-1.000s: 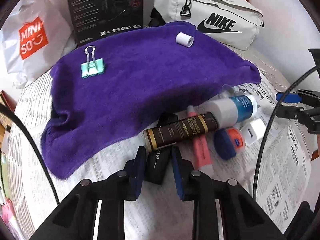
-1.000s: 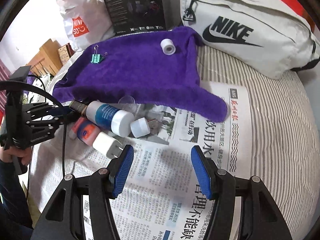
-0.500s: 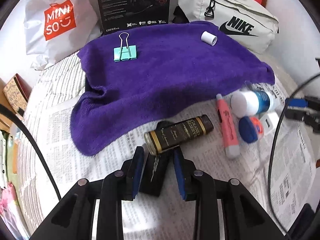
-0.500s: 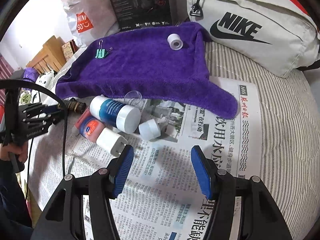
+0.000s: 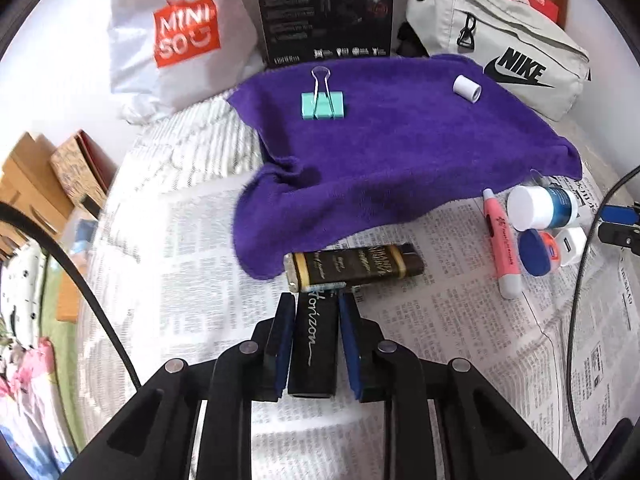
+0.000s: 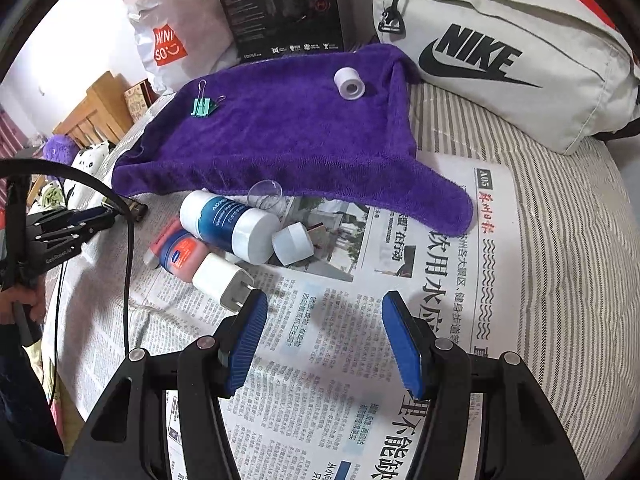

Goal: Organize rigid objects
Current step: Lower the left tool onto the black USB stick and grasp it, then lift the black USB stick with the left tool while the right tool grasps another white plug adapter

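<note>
My left gripper (image 5: 313, 304) is shut on a black box with white script lettering (image 5: 313, 340), held above the newspaper. Just ahead lies a dark brown and gold bottle (image 5: 354, 267). A purple towel (image 5: 392, 152) carries a teal binder clip (image 5: 322, 105) and a white tape roll (image 5: 467, 88). My right gripper (image 6: 324, 320) is open and empty over the newspaper. In front of it lie a white charger (image 6: 222, 279), a blue and orange tin (image 6: 181, 251), a white and blue bottle (image 6: 230, 224), a small white cap (image 6: 293, 244) and a pink marker (image 5: 500, 246).
A grey Nike bag (image 6: 500, 48), a black product box (image 6: 280, 4) and a white Miniso bag (image 5: 180, 36) stand behind the towel. Newspaper (image 6: 400, 360) covers the striped bedding. A clear plastic lid (image 6: 265, 192) lies at the towel's edge. Wooden furniture (image 5: 36, 184) is at left.
My left gripper has lifted the black box off the newspaper, away from the brown bottle. My right gripper has moved a little closer to the cluster of objects and stays open.
</note>
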### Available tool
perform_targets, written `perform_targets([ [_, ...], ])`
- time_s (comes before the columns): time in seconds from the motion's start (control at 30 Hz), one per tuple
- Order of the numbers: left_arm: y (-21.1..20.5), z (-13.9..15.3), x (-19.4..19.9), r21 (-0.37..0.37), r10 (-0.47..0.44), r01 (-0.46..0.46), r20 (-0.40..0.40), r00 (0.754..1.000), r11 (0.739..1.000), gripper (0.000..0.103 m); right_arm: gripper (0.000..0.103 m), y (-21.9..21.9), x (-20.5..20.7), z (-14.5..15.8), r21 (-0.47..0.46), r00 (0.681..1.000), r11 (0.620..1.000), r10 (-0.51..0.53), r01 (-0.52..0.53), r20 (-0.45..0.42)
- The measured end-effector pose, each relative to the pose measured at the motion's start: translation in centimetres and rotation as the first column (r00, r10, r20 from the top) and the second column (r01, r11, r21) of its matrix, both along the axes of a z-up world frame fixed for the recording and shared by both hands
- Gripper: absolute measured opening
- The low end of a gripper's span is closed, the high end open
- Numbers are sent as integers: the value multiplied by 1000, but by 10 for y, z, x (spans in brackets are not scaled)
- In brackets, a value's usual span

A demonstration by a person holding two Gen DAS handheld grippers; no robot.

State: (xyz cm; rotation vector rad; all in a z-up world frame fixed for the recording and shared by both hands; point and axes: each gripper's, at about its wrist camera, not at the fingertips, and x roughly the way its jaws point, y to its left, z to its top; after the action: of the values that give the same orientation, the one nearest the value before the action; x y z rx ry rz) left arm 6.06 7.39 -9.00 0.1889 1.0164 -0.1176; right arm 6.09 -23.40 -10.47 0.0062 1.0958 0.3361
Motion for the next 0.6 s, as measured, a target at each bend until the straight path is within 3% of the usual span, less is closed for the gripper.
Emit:
perform_targets([
  [0.1,0,9,-4,-86,-36,37,8,999,996,21,59,0,-1,-2,-3,1000,1000,2,-2,-4],
  [0.37,3,-17,-8,-62,-42,38,-74,996,997,18,59,2,-2,-4,4,1000,1000,13,-13,-10],
  [0.6,10,-18,-8,-61,-15,11,-66,998,998,23,59,2,-1,-7,7,1000,1000,10,-10,-20],
])
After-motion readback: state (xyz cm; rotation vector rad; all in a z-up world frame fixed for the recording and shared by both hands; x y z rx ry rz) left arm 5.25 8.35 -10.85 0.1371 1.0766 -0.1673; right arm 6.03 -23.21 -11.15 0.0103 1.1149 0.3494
